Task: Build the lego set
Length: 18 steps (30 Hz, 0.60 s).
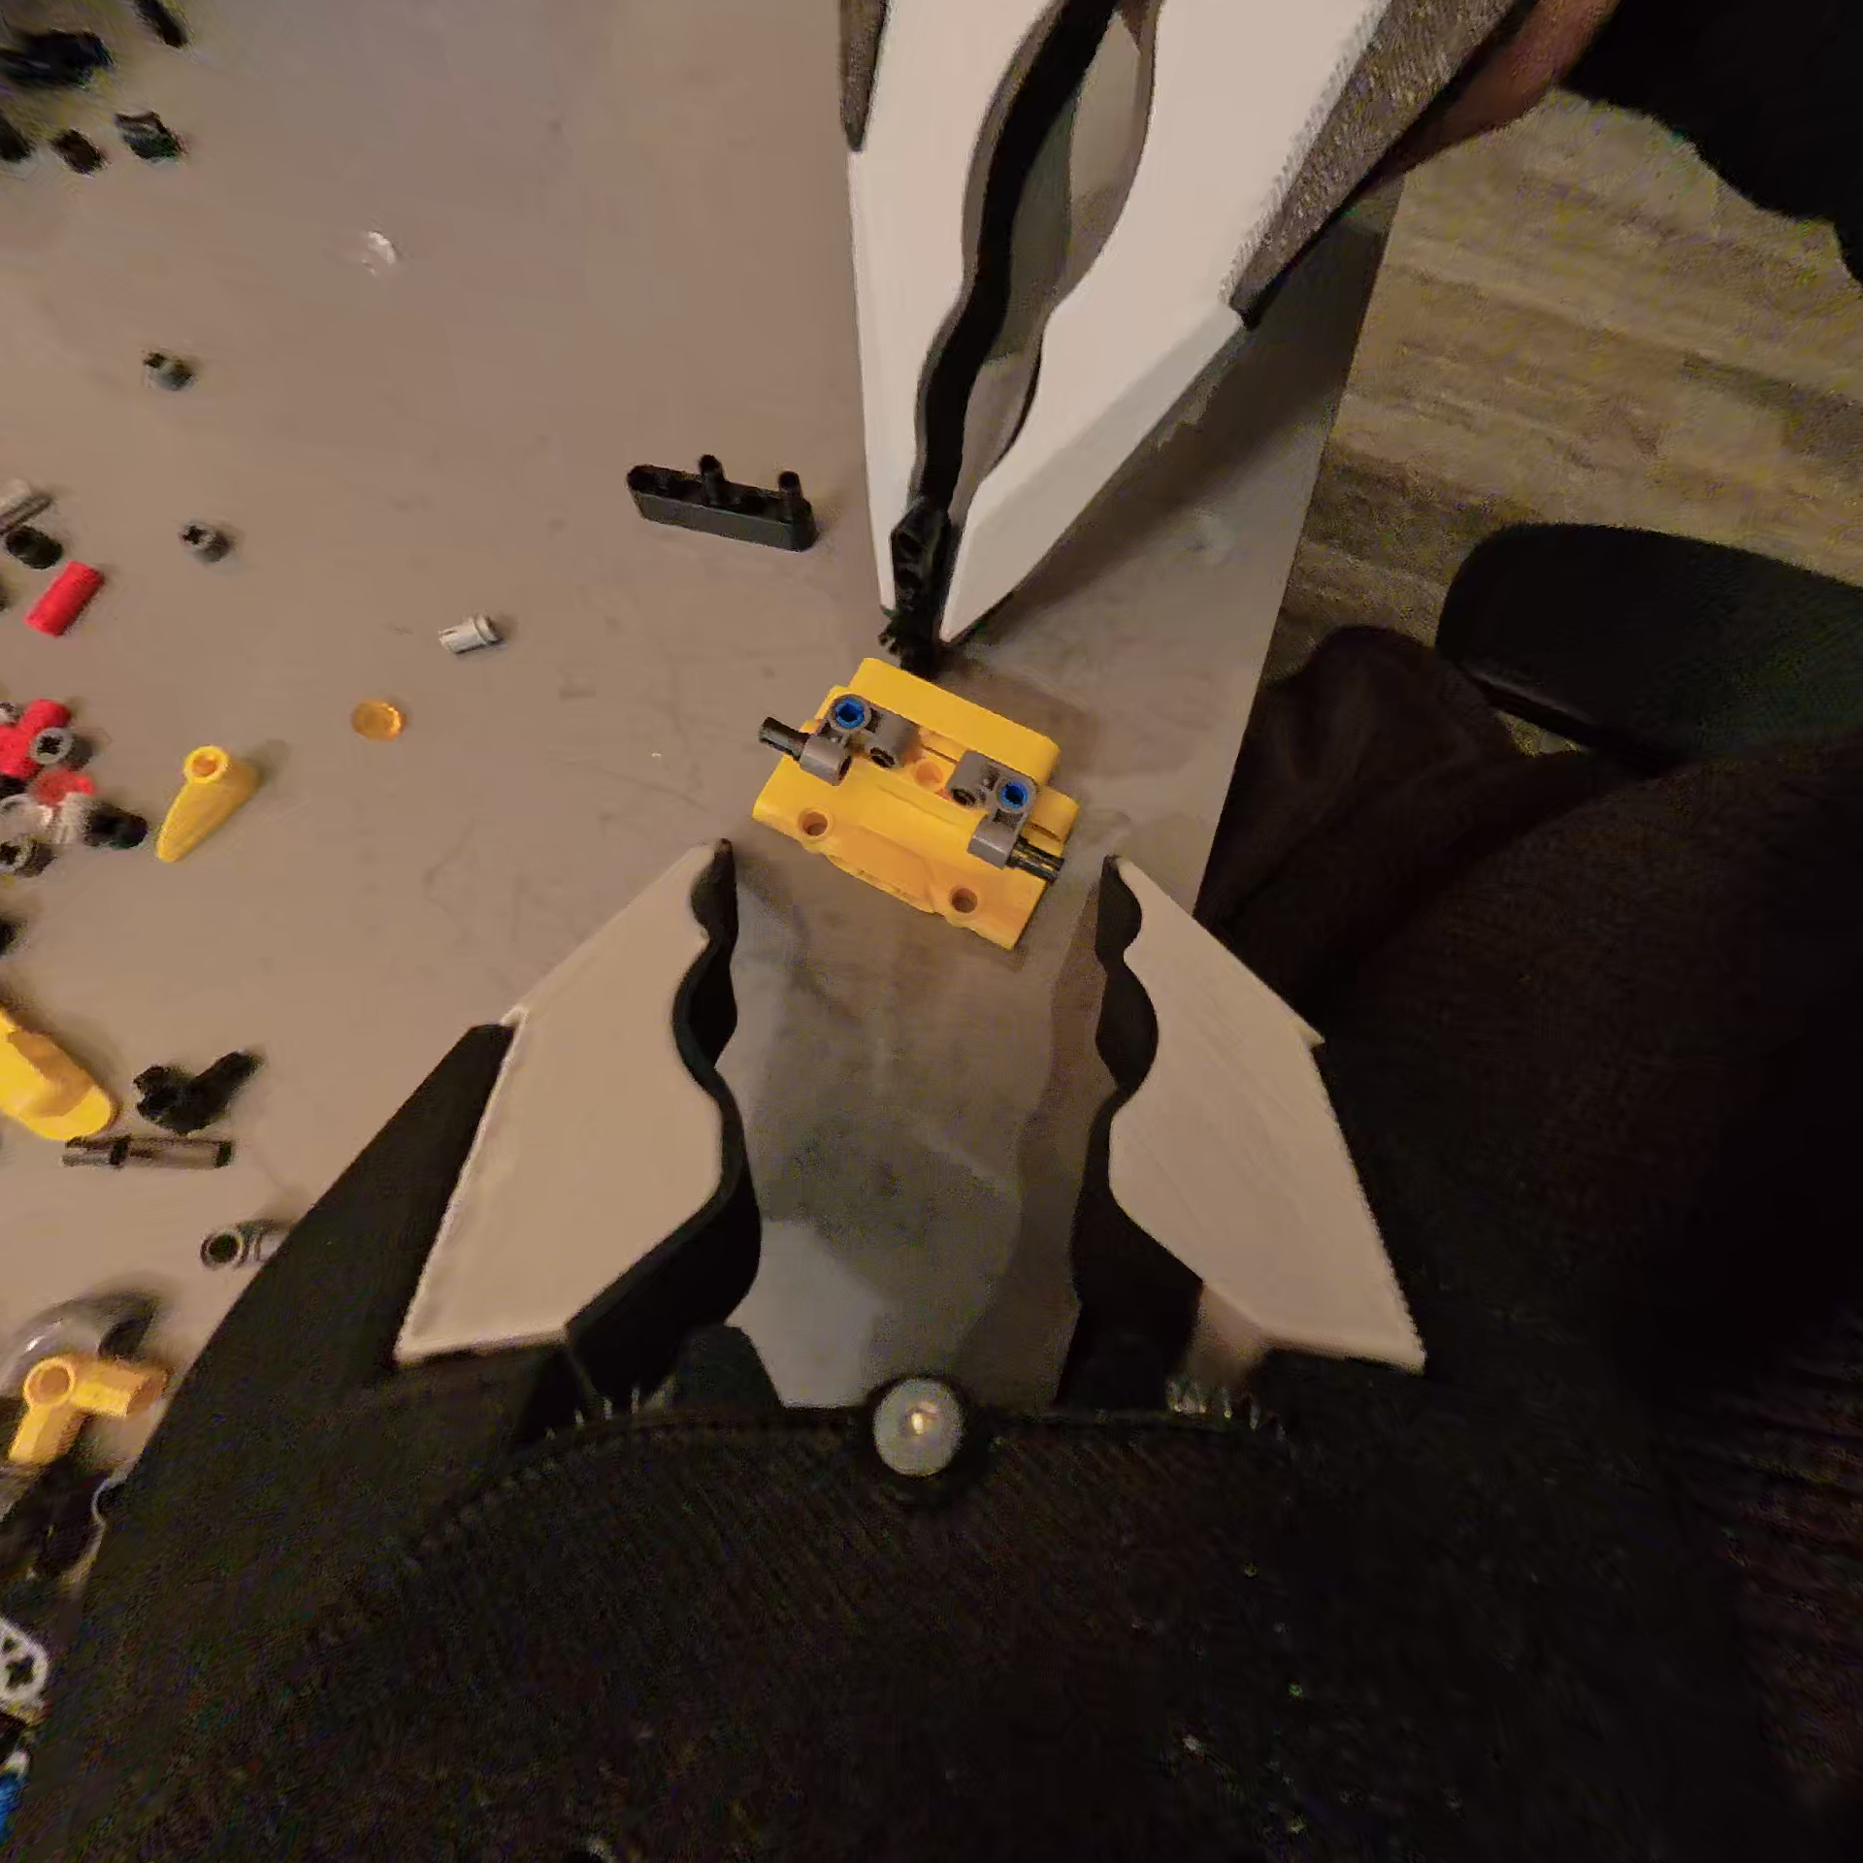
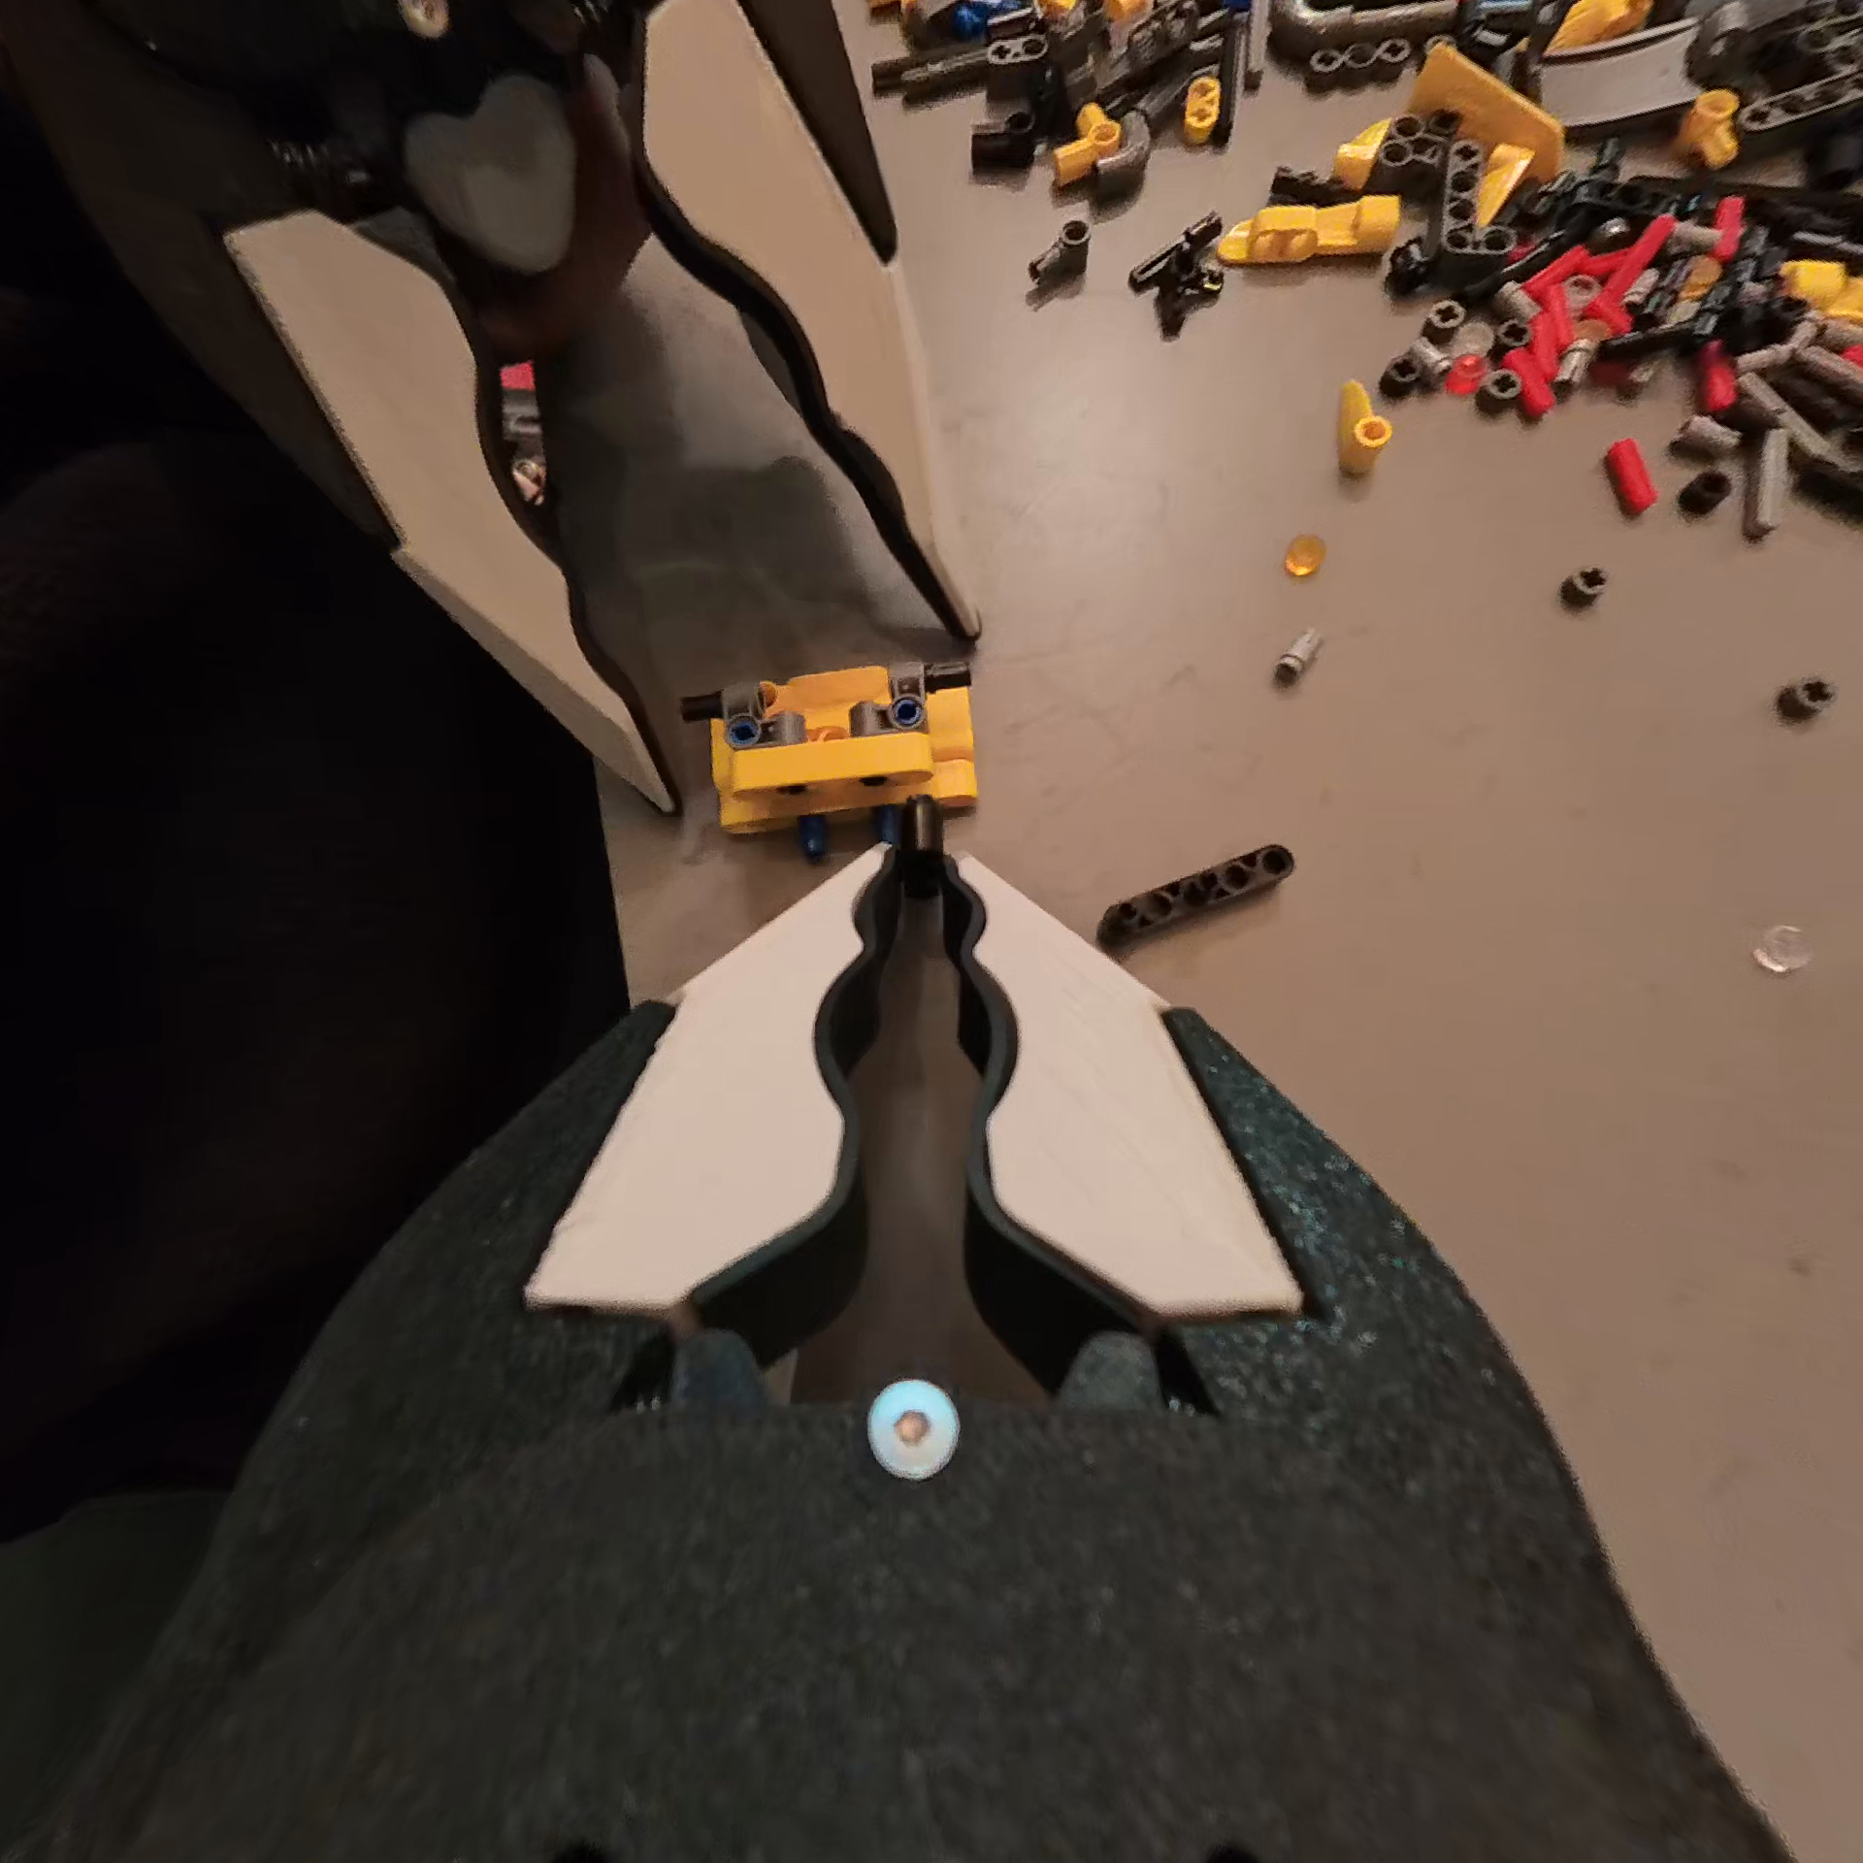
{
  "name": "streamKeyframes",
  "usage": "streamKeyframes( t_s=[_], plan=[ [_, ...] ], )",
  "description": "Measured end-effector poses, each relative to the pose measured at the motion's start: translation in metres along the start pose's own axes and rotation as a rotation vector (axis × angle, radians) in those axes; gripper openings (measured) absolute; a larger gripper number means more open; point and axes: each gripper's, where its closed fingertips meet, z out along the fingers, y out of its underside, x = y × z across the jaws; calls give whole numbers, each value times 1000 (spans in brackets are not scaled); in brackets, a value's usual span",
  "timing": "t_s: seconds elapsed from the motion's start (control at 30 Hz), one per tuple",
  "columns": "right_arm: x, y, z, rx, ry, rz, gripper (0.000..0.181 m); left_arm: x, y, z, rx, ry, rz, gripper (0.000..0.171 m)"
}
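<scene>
The right gripper (image 2: 915,867) pinches a small black plastic pin (image 2: 919,837) against the yellow brick assembly (image 2: 842,751). The left gripper (image 1: 912,872) stands wide, empty, near the grey surface (image 1: 605,302) edge.

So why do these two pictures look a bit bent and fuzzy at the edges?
Left wrist view: wide-angle lens bends the table edge; loose parts at left smear, yellow block stays sharp. Right wrist view: dim warm light, the parts pile softens toward the corner, the left side falls into darkness.

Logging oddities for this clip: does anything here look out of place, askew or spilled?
Nothing looks damaged. The small yellow brick assembly sits skewed at the grey table's edge. Loose plastic building pieces lie scattered across the table. The right claw pinches a small black pin.
</scene>
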Motion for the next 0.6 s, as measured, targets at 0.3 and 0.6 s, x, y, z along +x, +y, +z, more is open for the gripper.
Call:
streamKeyframes(
  t_s=[0.3, 0.6],
  plan=[
    [-2, -5, 4, 11, -72, -10, 7, -2, -1, 2, -4, 53, 40, 60],
    [-2, 3, 10, -21, -39, -52, 7, -2, -1, 3, 0, 55, 60, 60]
  ],
)
